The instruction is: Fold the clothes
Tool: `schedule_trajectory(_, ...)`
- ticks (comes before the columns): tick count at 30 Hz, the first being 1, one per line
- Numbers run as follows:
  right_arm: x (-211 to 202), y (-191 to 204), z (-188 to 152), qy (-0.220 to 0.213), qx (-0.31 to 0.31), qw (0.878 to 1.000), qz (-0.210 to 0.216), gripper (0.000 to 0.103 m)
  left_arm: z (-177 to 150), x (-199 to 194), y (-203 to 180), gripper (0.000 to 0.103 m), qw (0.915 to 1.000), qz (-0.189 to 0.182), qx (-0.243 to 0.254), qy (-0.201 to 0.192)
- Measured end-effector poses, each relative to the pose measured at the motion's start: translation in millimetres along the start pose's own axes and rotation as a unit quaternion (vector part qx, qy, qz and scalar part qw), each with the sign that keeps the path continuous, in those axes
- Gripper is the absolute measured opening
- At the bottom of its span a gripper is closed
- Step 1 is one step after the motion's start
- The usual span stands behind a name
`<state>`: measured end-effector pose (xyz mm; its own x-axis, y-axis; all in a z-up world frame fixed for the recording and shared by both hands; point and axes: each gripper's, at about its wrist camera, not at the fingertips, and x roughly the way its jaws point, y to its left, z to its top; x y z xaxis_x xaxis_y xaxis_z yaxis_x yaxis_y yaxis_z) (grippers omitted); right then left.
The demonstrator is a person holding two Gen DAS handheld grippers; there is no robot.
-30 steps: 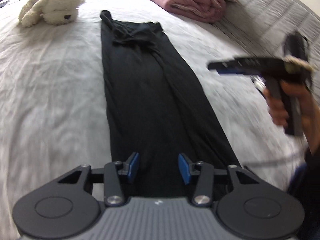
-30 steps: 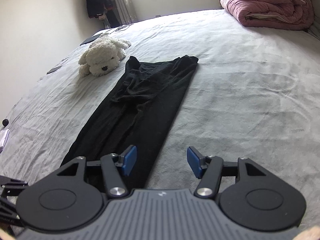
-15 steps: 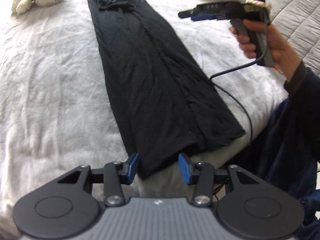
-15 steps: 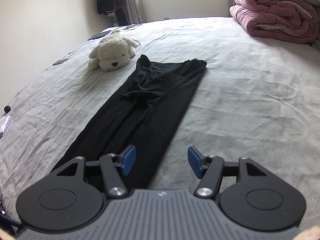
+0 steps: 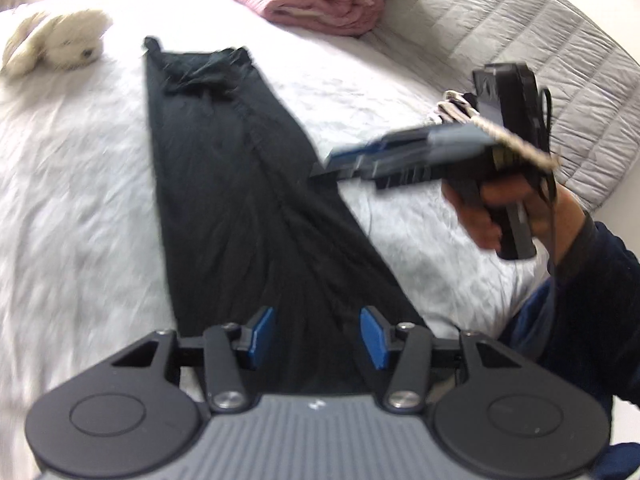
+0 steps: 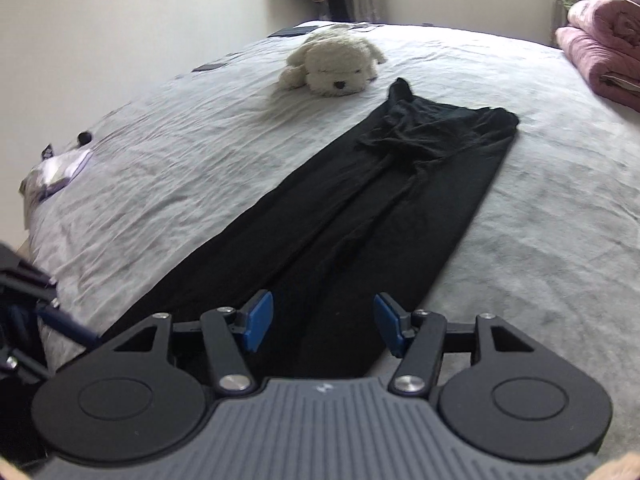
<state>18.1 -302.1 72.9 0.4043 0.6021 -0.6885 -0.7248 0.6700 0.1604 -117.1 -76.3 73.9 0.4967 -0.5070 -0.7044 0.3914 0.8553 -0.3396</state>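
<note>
Black trousers (image 5: pixel 224 184) lie stretched out flat on the white bed sheet (image 5: pixel 80 184), waistband at the far end. My left gripper (image 5: pixel 316 336) hovers over their near end, its jaws opening, with nothing pressed between the blue pads. To its right a hand (image 5: pixel 492 216) carries my right gripper (image 5: pixel 332 164) above the trousers' right edge. From the right wrist view the trousers (image 6: pixel 400 184) run away from my right gripper (image 6: pixel 322 326); its jaws are closing above the near hem without touching the cloth.
A white plush dog (image 6: pixel 336 64) lies beside the waistband. A folded pink blanket (image 5: pixel 324 0) sits at the far corner by the grey quilted headboard (image 5: pixel 540 40). The person's dark sleeve (image 5: pixel 592 280) is at the right. Small items (image 6: pixel 60 168) lie at the bed's left edge.
The left gripper has come back forward over the trousers' hem. The right gripper swung left over the trousers, rolled, and its jaws narrowed.
</note>
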Motion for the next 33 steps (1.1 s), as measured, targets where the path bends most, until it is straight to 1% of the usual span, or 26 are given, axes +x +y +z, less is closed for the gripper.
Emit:
schedule_trajectory(2, 6.1, 11.4, -8.9, 0.022, -0.02, 0.999, 0.02, 0.023, 3.6, 11.1, -1.1, 0.049, 1.0, -0.003, 0.007, 0.003)
schedule_trajectory(3, 8.9, 16.9, -13.7, 0.033, -0.03, 0.999, 0.028, 0.022, 3.9, 16.0, -0.5, 0.049, 0.9999, -0.005, 0.01, 0.006)
schedule_trajectory(5, 13.2, 27.7, -23.3, 0.047, -0.05, 0.997, 0.035, 0.022, 2.2, 23.1, -0.9, 0.049, 0.9997, -0.009, 0.022, 0.011)
schedule_trajectory(7, 16.7, 35.9, -29.9, 0.051, -0.065, 0.996, 0.031, 0.023, -1.6, 29.8, 1.0, 0.049, 0.9992, -0.012, 0.033, 0.018)
schedule_trajectory(10, 19.5, 37.0, -28.1, 0.044, -0.056, 0.997, 0.023, 0.022, -7.7, 38.4, 4.0, 0.046, 0.9991, -0.009, 0.033, 0.027)
schedule_trajectory(13, 25.3, 38.5, -26.4, 0.035, -0.049, 0.998, 0.016, 0.022, -12.7, 38.3, 2.2, 0.044, 0.9987, -0.016, 0.043, 0.022)
schedule_trajectory(15, 28.0, 40.7, -26.0, 0.03, -0.044, 0.998, 0.025, 0.026, -16.2, 35.3, 3.3, 0.042, 0.9983, -0.027, 0.047, 0.021)
schedule_trajectory(18, 30.2, 44.9, -24.9, 0.029, -0.04, 0.997, 0.054, 0.027, -18.4, 30.5, 13.6, 0.042, 0.9975, -0.057, 0.034, 0.023)
schedule_trajectory(20, 26.3, 47.3, -21.4, 0.023, -0.045, 0.998, 0.05, 0.027, -19.0, 26.6, 20.6, 0.042, 0.9971, -0.071, 0.022, 0.017)
schedule_trajectory(22, 17.1, 42.3, -15.5, 0.008, -0.03, 0.998, 0.051, 0.027, -18.7, 23.4, 26.1, 0.042, 0.9964, -0.084, 0.005, 0.007)
schedule_trajectory(24, 9.7, 34.7, -11.1, 0.0, -0.014, 0.999, 0.05, 0.027, -17.4, 23.1, 26.9, 0.042, 0.9957, -0.092, -0.002, -0.001)
schedule_trajectory(28, 21.8, 26.0, -13.1, 0.038, 0.004, 0.999, 0.022, 0.027, -16.8, 29.7, 20.4, 0.042, 0.996, -0.089, 0.008, 0.004)
schedule_trajectory(31, 30.6, 32.4, -14.7, 0.041, -0.009, 0.999, 0.008, 0.024, -17.8, 38.1, 12.3, 0.042, 0.997, -0.071, 0.026, 0.017)
schedule_trajectory(33, 35.4, 35.4, -15.2, 0.042, -0.014, 0.999, -0.001, 0.004, -18.7, 41.1, 7.5, 0.041, 0.9972, -0.06, 0.039, 0.021)
